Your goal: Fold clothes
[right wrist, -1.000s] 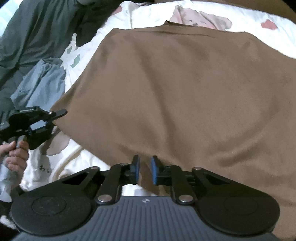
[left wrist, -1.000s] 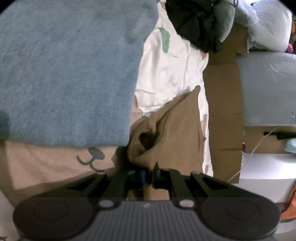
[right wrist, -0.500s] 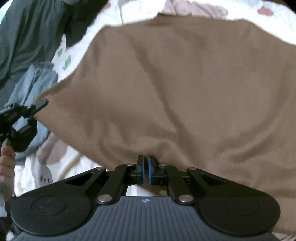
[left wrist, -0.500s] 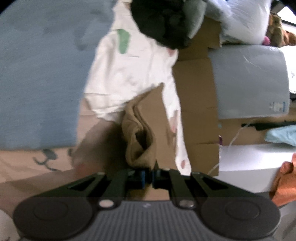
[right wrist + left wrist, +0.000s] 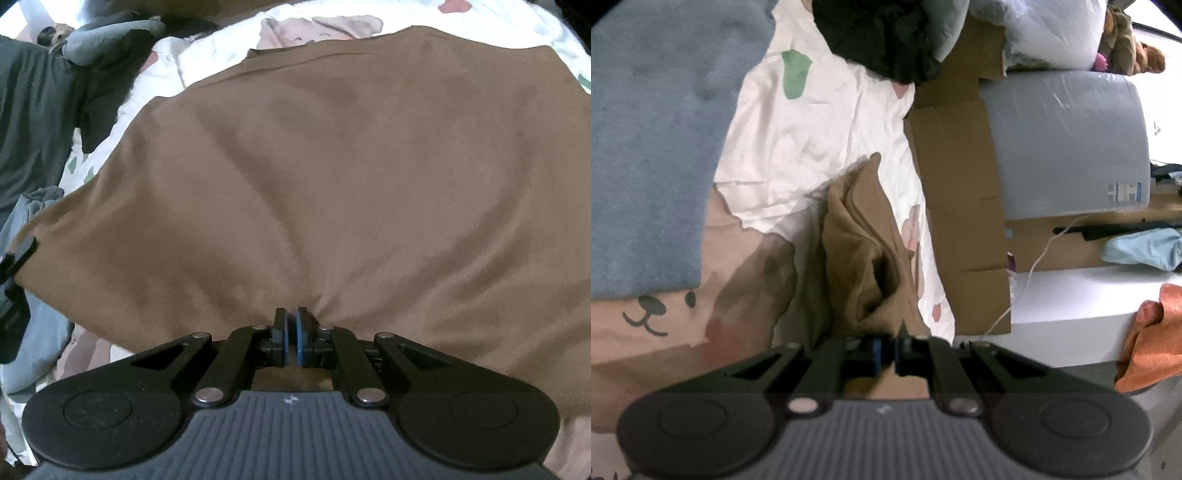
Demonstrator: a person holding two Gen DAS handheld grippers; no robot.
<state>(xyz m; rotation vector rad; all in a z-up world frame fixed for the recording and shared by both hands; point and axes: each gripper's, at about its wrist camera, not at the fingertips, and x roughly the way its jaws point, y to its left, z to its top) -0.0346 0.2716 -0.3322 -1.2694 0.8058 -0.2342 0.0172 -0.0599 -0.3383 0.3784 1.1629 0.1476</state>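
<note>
Brown fabric pinched at two points: both handheld grippers clamp a brown garment [image 5: 332, 184] over a printed bedsheet [image 5: 812, 140].

Nearest the right wrist camera, the right gripper [image 5: 291, 332] has its blue pads pressed together on the garment's near edge, which puckers where they bite. Beyond it the cloth spreads wide across the sheet, reaching the left gripper [image 5: 14, 273] at its far left corner. In the left wrist view, the left gripper [image 5: 886, 350] is likewise closed on a bunched fold of the same brown cloth, which rises in a crumpled ridge ahead of the fingers. A blue-grey garment [image 5: 646, 147] lies to the left on the bed; further off, a cardboard box [image 5: 956, 221] stands beside the mattress, and a black garment [image 5: 879, 37] is heaped at the far end.
</note>
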